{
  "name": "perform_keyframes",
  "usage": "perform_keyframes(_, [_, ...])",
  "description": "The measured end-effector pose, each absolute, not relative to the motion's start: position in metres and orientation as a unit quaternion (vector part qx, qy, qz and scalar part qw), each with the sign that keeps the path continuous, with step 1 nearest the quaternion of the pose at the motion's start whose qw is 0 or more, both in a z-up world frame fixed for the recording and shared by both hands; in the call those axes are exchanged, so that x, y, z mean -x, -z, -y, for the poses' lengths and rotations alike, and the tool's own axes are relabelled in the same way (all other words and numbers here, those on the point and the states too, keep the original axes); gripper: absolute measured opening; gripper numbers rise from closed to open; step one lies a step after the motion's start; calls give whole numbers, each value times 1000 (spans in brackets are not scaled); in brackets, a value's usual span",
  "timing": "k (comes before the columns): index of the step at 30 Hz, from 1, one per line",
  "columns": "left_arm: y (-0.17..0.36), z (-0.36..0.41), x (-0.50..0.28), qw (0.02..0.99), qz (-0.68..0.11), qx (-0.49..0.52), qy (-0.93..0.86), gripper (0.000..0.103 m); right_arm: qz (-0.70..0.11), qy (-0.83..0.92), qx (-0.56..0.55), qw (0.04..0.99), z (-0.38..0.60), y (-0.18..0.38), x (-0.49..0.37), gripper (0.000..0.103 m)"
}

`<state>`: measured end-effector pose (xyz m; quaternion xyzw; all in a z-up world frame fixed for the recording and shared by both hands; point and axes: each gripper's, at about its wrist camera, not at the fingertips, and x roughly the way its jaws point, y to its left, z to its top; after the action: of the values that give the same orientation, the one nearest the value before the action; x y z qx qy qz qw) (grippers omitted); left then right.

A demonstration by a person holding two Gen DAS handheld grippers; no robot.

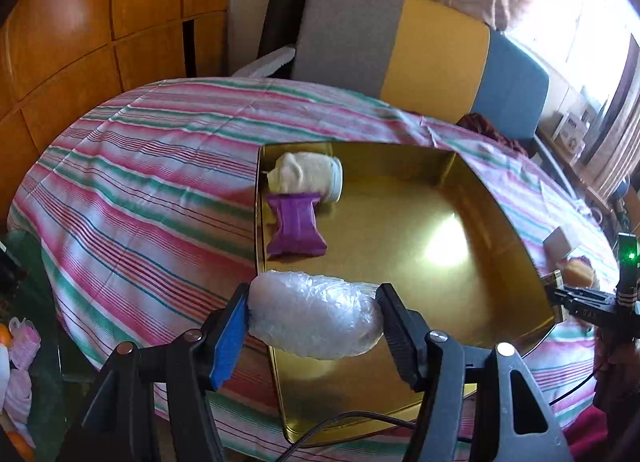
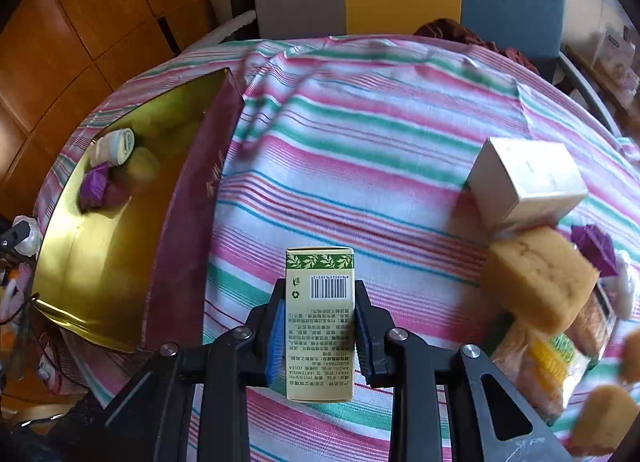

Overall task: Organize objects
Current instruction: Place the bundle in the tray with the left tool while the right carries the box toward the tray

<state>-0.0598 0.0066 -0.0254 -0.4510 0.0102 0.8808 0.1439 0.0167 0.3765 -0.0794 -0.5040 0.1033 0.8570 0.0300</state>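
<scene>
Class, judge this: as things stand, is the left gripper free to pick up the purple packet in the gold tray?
Probably not: the left gripper is shut on a plastic-wrapped bundle. The way to the purple packet looks otherwise clear.

My left claw (image 1: 314, 316) clamps a crinkled clear-plastic-wrapped white bundle (image 1: 316, 318) crosswise, over the near left corner of the shallow gold metal tray (image 1: 400, 262). In the tray's far left corner lie a rolled cream cloth (image 1: 306, 178), possibly a sock, and touching it a purple foil packet (image 1: 296, 228). My right claw (image 2: 320, 330) grips a slim pale-yellow carton with a green leaf band and barcode (image 2: 320, 322), held above the striped cloth.
</scene>
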Motion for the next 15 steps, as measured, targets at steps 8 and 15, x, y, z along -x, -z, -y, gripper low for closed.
perform_keyframes(8, [38,-33,96,131,-47,461,-877,63,-122,-856,503,20,-388,91,-16,30])
perform_keyframes(15, [69,-59,129,111,-103,483,-862,67,-129,-854,505,22,-389,92,-13,30])
